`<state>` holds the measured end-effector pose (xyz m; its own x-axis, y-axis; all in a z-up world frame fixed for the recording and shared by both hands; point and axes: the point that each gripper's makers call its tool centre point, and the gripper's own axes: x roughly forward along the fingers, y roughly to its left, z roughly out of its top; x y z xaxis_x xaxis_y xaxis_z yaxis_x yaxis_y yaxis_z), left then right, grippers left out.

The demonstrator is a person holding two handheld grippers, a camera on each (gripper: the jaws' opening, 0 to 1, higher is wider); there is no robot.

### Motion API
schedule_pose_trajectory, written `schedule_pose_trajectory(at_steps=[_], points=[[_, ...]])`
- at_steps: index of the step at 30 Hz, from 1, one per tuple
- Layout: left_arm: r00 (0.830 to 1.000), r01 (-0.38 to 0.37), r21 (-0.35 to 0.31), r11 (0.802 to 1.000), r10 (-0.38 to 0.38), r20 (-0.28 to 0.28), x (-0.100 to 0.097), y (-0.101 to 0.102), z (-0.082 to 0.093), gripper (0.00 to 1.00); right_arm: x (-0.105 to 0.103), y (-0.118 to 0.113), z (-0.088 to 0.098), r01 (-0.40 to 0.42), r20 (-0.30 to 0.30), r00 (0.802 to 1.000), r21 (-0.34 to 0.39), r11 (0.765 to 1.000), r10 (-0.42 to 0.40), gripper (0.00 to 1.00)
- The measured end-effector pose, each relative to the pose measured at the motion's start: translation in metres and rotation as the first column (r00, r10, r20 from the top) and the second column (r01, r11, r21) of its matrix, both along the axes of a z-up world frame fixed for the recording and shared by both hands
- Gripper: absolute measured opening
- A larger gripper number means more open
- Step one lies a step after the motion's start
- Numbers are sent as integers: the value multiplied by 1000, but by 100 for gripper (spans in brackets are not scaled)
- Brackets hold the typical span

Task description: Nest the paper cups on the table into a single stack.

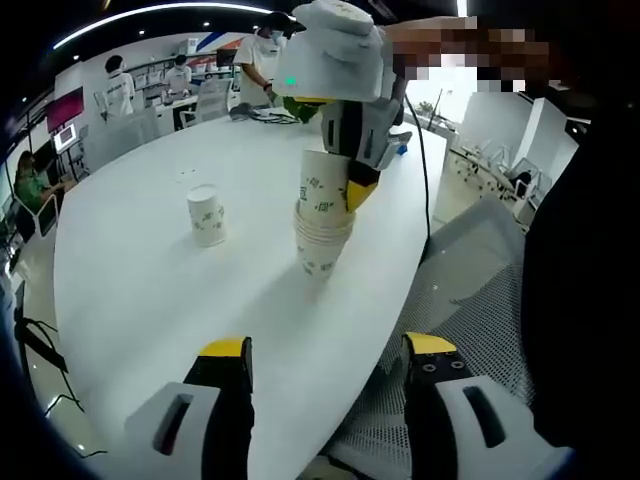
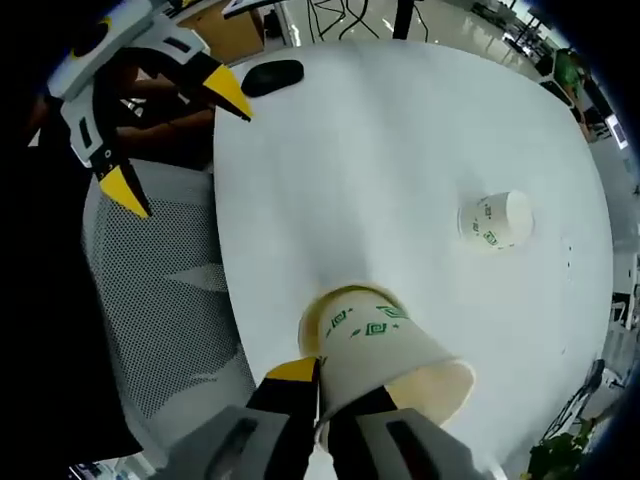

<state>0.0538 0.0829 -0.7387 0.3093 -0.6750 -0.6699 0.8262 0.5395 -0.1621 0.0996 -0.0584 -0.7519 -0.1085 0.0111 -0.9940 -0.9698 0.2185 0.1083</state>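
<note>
A white paper cup [image 1: 322, 190] printed with green marks is held upright, mouth up, by the right gripper [image 1: 352, 170], whose jaws are closed on its rim. Its base is seated in the top of a stack of cups [image 1: 320, 240] standing on the white table [image 1: 150, 300] near the edge. In the right gripper view the cup [image 2: 385, 350] is seen from above, its long axis running down to the table. A single cup [image 1: 206, 215] stands upright well apart. The left gripper [image 1: 325, 400] is held with jaws spread, nothing between them.
</note>
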Motion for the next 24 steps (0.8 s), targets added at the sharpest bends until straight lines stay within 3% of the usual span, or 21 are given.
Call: schedule_pose_trajectory(at_steps=[24], points=[[1000,1,-1,1000,-1,0,-8,-1,2,59,-7,4,-5,2,4,1000,1,1000,-2,0]])
